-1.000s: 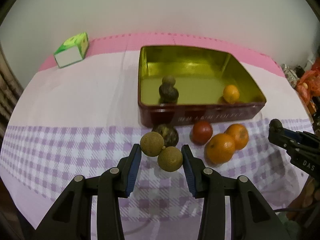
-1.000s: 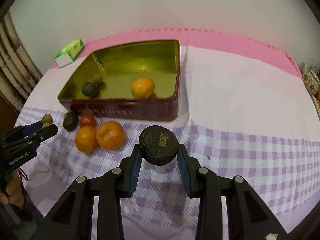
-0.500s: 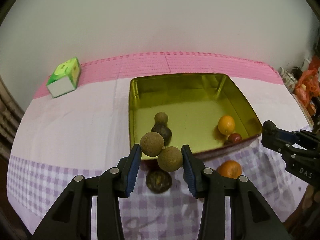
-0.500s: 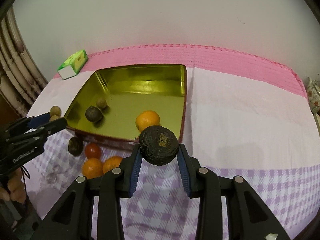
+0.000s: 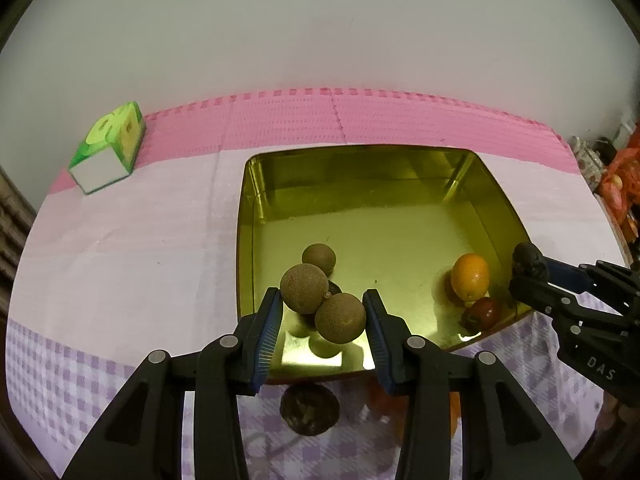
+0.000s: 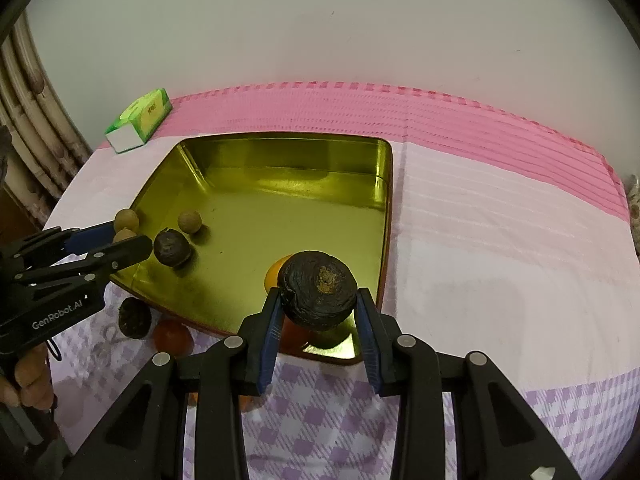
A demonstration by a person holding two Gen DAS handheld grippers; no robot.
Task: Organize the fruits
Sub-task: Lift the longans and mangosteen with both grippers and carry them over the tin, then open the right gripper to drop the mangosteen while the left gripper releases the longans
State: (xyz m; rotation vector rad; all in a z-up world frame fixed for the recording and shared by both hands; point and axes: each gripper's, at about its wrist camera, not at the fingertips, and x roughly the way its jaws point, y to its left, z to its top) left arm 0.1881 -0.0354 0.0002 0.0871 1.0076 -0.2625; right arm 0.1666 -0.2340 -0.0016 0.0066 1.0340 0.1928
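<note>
Grippers above gold tin point(image 5: 492, 184): left gripper point(image 5: 322, 314) pinches two brown fruits point(image 5: 323, 304); right gripper point(image 6: 318, 314) — one dark wrinkled fruit point(image 6: 318, 294).

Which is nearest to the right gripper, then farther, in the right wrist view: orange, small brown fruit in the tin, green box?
1. Orange, just behind the right gripper.
2. Small brown fruit, in the tin's left part.
3. Green box, far left, by the wall.
</note>
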